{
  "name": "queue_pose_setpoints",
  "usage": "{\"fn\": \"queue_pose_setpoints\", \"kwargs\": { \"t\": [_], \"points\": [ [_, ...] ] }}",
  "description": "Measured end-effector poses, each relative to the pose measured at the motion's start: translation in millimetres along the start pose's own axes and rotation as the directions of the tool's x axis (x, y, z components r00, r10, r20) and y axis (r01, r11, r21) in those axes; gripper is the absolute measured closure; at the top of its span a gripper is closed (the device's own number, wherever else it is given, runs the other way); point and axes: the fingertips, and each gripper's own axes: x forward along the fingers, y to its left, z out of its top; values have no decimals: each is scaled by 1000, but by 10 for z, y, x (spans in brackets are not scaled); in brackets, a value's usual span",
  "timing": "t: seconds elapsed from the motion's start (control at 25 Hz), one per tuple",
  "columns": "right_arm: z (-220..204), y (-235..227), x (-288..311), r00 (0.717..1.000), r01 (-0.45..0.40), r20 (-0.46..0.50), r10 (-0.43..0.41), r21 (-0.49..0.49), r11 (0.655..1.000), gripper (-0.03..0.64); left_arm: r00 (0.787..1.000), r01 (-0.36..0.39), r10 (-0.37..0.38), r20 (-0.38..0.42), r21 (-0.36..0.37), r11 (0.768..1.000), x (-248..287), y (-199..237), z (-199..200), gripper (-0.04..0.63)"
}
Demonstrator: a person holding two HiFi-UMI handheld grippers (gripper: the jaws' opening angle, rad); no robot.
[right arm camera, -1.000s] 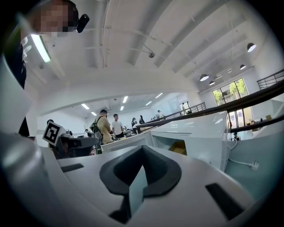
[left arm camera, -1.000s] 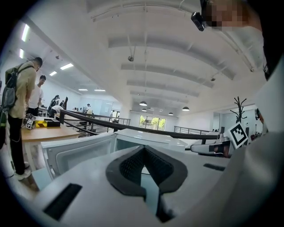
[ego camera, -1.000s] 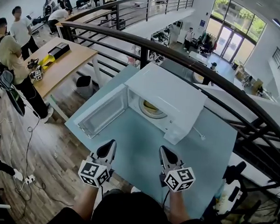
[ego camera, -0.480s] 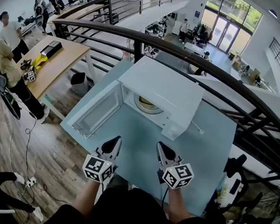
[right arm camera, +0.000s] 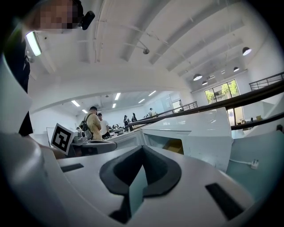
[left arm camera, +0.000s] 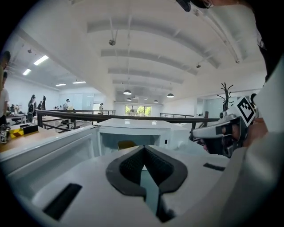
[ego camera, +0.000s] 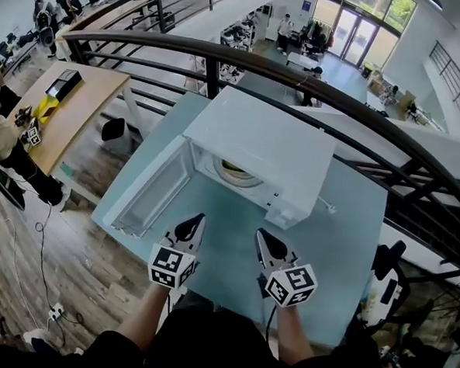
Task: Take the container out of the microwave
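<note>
A white microwave (ego camera: 263, 142) stands on the light blue table (ego camera: 343, 233) with its door (ego camera: 148, 194) swung open to the left. Inside sits a round container (ego camera: 232, 170) with yellow contents, partly hidden by the microwave's roof. The yellow shows in the left gripper view as the container (left arm camera: 126, 144) and in the right gripper view as the container (right arm camera: 174, 145). My left gripper (ego camera: 195, 224) and right gripper (ego camera: 262, 239) hover side by side over the table, short of the opening. Both hold nothing, the left gripper (left arm camera: 144, 148) and right gripper (right arm camera: 142, 148) with pads together.
A black railing (ego camera: 336, 100) curves behind the table, with a drop to a lower floor beyond. The microwave's cord and plug (ego camera: 331, 210) lie on the table at the right. A wooden table (ego camera: 71, 107) and standing people are at the left.
Both grippers have edged forward toward the open microwave. The head view has shifted, so the microwave sits a little higher and further left in it. The jaws stay shut.
</note>
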Motion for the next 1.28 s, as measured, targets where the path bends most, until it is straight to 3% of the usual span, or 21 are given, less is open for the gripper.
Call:
{"fn": "queue_pose_setpoints", "kwargs": {
  "t": [0.2, 0.4, 0.52, 0.68, 0.8, 0.96, 1.28],
  "points": [
    [-58, -27, 187, 999, 36, 0, -36, 39, 999, 611, 998, 61, -62, -23, -66, 996, 264, 97, -117, 588],
    [-105, -106, 387, 997, 82, -8, -81, 68, 994, 611, 993, 96, -109, -37, -259, 961, 549, 235, -291, 588],
    [-156, -188, 464, 994, 112, -10, -112, 93, 989, 611, 991, 104, -128, -37, -393, 914, 706, 306, -408, 588],
    [-230, -299, 547, 987, 162, -8, -162, 126, 979, 611, 993, 85, -116, -17, -581, 809, 927, 453, -527, 588],
    [-270, -348, 627, 981, 191, -8, -192, 138, 972, 611, 995, 68, -102, -11, -671, 739, 1084, 515, -588, 588],
    [-323, -383, 800, 976, 219, -8, -219, 132, 967, 611, 996, 61, -92, -3, -726, 685, 1281, 567, -630, 588],
    [-408, -539, 1067, 968, 252, -12, -252, 126, 960, 611, 996, 56, -89, 1, -793, 607, 1658, 580, -753, 588]
  ]
}}
